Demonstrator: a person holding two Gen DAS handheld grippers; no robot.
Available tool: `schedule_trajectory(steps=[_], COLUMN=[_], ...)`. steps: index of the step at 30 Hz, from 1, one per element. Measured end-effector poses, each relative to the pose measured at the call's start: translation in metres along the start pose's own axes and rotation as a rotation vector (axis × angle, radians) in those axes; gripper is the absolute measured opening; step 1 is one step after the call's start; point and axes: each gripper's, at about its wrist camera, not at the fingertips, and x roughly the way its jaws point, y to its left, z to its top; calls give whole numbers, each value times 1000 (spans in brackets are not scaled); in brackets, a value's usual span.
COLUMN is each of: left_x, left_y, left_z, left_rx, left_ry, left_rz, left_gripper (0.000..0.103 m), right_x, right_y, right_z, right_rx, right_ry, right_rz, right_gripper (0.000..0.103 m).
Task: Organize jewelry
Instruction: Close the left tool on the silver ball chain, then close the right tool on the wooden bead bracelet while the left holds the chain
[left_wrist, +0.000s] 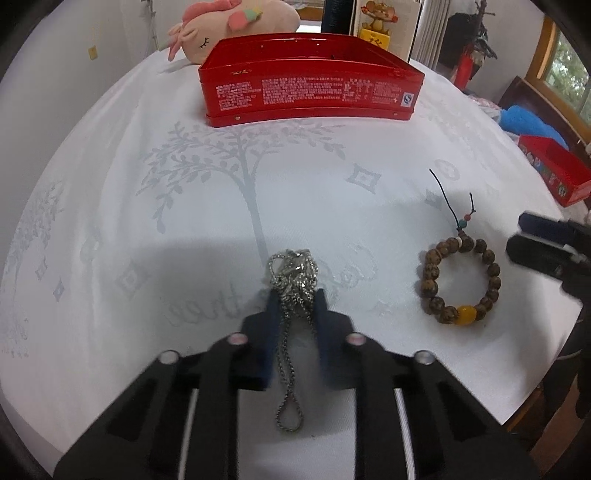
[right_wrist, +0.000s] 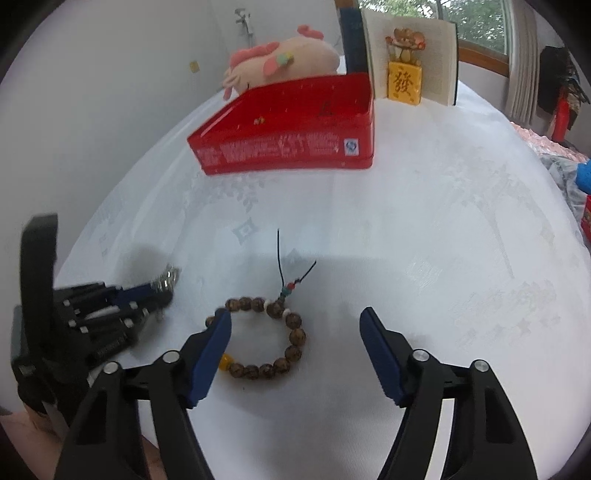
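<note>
In my left wrist view, my left gripper (left_wrist: 295, 306) is pinched on the silver chain (left_wrist: 293, 284). The blue pads press on it from both sides, its bunched mass piles up just past the tips at twelve o'clock, and one loose loop trails back toward me at six o'clock between the fingers. The chain's long axis runs straight along my pointing line, so the hold sits across its narrow width, which I judge a fair grip for a lift.

From that gripper the red tin (left_wrist: 310, 88) lies dead ahead at twelve o'clock, well apart, its long side square to me and its top open. That is the relation the next move turns on: I judge the carry to be straight forward and over the near wall, with no sideways swing needed, and the trailing loop must clear that wall.

The wooden bead bracelet (left_wrist: 460, 282) lies at about two o'clock from my left gripper on the white tabletop (left_wrist: 147, 221). My right gripper (right_wrist: 295, 325) is the nearer one: its jaws stand spread, with the bracelet (right_wrist: 291, 339) between them, the left pad over the ring's left side and the right pad well clear. The tassel cord points away to twelve o'clock. From there the tin (right_wrist: 284, 147) sits at about twelve o'clock too.

Beyond the tin rest a pink plush toy (left_wrist: 236, 26) and an open book (right_wrist: 413, 55).
</note>
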Motion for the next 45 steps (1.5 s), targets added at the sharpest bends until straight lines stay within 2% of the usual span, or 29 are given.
schedule_trajectory(steps=[4,8,11,16,19,22,24,25,28,33,39,45], left_x=[0,-2,-3,-4,-5,-5,-6,-6,-7,-13,-27,-43], left_y=[6,8,10,12,13,14,15,15,16,22,23,21], left_z=[0,0,1,3,4,5,6,6,6,7,14,25], left_rx=[-18,-25,-32,-38,-39,-40,-44,-45,-46,-58,-57,-42], left_ry=[2,-1,-4,-6,-8,-11,-12,-13,-14,-29,-67,-102], left_rz=[-36,-48,-61,-71,-76,-79,-80,-80,-82,-80,-85,-104], left_gripper=[11,11,10,10,10,10,10,10,10,10,9,7], right_x=[6,13,21,33,38,39,40,40,37,20,-19,-37], right_y=[6,8,10,20,23,26,27,27,24,16,19,23], right_z=[-4,-6,-7,-7,-5,-4,-3,-2,-1,0,10,25], right_rx=[-27,-49,-69,-132,-159,-184,-192,-187,-174,-114,-130,-159], right_ry=[51,85,115,137,136,134,134,136,128,94,12,-22], right_rz=[11,-26,-37,-68,-81,-90,-82,-74,-48,42,59,33], right_gripper=[66,60,52,50,44,30,14,11,11,11,11,11])
